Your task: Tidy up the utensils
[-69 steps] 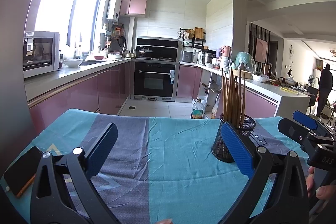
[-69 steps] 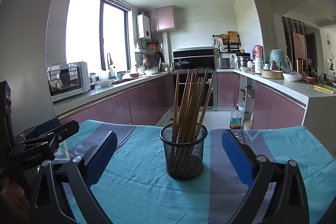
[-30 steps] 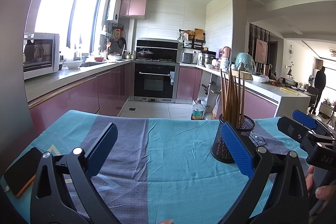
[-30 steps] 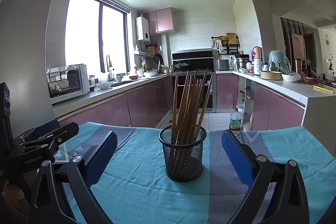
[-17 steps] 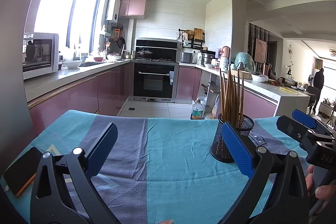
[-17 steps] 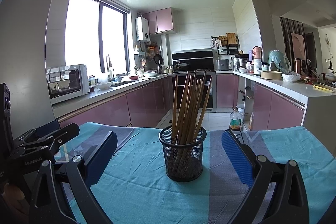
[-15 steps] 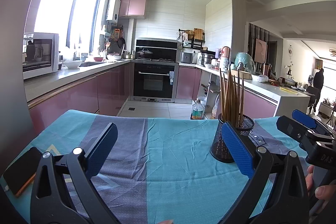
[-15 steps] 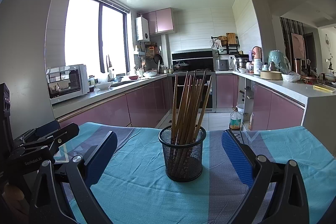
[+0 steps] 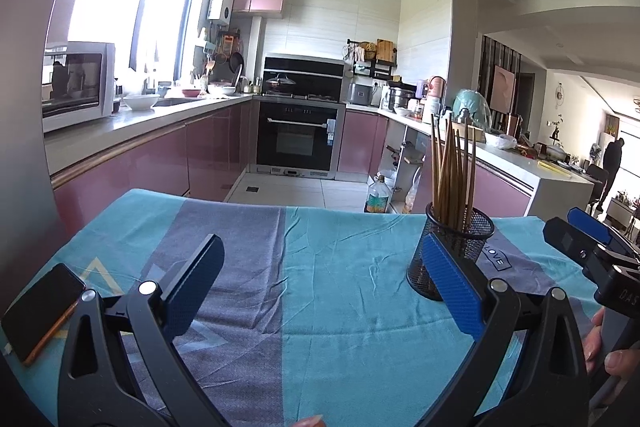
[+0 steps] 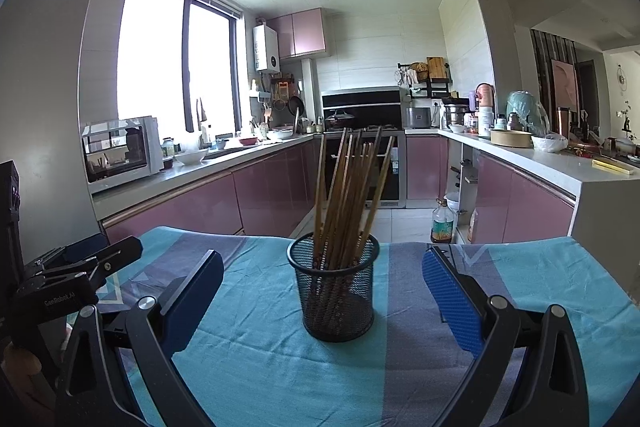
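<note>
Pink-fronted kitchen cabinets ring the room beyond your table, which is covered by a teal and grey cloth (image 10: 260,367). All the chopsticks (image 10: 344,195) you can see already stand in the black mesh holder (image 10: 334,291), dead ahead at twelve o'clock of your right gripper (image 10: 320,303) and at about two o'clock of your left gripper (image 9: 320,291). No loose utensils show, so little seems left. Both grippers have jaws spread wide, holding and touching nothing.
</note>
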Available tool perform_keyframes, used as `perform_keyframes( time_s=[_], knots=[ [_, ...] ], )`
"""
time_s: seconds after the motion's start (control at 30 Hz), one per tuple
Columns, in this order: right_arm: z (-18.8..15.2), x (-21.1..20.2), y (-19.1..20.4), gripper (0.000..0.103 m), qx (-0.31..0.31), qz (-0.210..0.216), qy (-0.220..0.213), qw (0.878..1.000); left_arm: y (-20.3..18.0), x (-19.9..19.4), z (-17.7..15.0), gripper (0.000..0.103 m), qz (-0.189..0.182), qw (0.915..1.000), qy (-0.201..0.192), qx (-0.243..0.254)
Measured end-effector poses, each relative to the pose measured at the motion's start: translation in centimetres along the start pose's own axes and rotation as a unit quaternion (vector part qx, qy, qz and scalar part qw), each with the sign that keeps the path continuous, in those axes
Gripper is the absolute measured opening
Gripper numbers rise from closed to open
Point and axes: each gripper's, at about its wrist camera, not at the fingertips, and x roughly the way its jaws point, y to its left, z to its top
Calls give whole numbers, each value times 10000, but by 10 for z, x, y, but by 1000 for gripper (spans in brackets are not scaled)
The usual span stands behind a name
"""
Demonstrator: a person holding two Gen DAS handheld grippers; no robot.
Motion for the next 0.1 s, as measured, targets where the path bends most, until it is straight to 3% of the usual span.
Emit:
perform_keyframes(
  time_s=[0.1],
  knots=[
    [-2, 16, -21, 96, -23, -460, 494, 9977, 6, 14, -3, 97, 78, 9996, 285, 8]
  ],
)
